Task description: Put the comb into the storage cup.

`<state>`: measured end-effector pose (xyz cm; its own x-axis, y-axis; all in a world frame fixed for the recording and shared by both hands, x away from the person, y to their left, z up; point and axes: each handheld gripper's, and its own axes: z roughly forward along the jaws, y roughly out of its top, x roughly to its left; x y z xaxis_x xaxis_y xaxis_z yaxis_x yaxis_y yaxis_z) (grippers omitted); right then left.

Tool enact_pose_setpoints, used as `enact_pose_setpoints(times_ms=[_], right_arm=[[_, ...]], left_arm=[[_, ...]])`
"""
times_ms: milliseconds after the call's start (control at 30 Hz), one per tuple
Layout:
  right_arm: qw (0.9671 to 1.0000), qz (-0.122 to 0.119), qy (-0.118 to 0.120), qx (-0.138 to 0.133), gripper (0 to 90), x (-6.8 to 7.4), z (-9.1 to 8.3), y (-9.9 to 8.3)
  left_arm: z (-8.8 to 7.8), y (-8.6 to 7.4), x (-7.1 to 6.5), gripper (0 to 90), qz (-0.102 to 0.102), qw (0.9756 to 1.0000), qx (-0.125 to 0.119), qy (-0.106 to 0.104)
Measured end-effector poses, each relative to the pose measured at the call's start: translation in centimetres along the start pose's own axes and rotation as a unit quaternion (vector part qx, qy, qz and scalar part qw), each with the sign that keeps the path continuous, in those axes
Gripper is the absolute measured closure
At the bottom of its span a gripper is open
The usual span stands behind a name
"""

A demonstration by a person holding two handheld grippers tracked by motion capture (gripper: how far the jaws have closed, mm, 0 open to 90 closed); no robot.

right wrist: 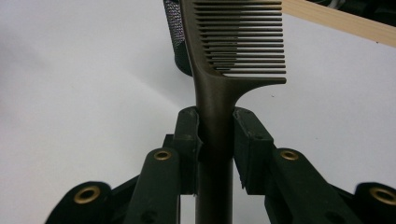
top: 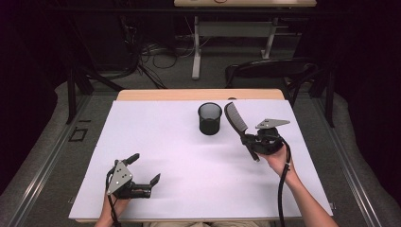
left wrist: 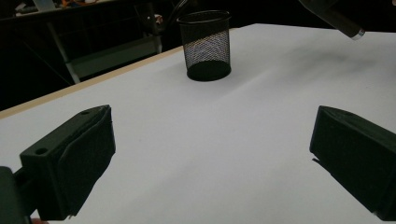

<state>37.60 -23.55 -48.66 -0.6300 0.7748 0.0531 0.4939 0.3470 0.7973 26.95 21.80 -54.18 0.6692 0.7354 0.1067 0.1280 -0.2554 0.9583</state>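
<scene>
My right gripper [right wrist: 215, 135] pinches the comb [right wrist: 219, 70]; I tip it handle-down over the cup [top: 210, 118]; left gripper [top: 142, 172] spread.

We count 1 comb [top: 236, 118], dark, with 1 row of teeth and 1 long handle. 1 black mesh cup [top: 210, 118], round and open-topped. 2 hand-held grippers: 1 left hand-held gripper [top: 143, 171] and 1 right hand-held gripper [top: 251, 139], each with 2 black jaws, 1 grey three-cornered plate on top and 1 trailing cable. 2 hands, 1 per gripper. 1 surface [top: 161, 142] under 1 white sheet, with 1 strip of bare wood along its far edge. Behind it we see 1 dark chair [top: 274, 68] and 1 further table [top: 236, 28] on 2 pale legs.
</scene>
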Motion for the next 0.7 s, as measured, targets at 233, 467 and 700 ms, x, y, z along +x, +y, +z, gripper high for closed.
enact_pose_setpoints(times_ms=[233,467,700], right_arm=[[0.9998,-0.006,0.000,-0.017,73.0,0.12,-0.06,0.20],[0.9994,-0.008,-0.001,-0.033,73.0,0.19,-0.03,0.48],[0.9988,-0.014,-0.001,-0.047,73.0,0.33,0.09,0.79]], left_arm=[[0.04,-0.02,0.04,0.1,0.002,1.0000,0.002,0.001],[0.01,-0.04,0.09,0.1,-0.001,1.0000,0.002,0.003],[0.10,-0.04,0.13,0.1,-0.003,1.0000,0.001,0.004]])
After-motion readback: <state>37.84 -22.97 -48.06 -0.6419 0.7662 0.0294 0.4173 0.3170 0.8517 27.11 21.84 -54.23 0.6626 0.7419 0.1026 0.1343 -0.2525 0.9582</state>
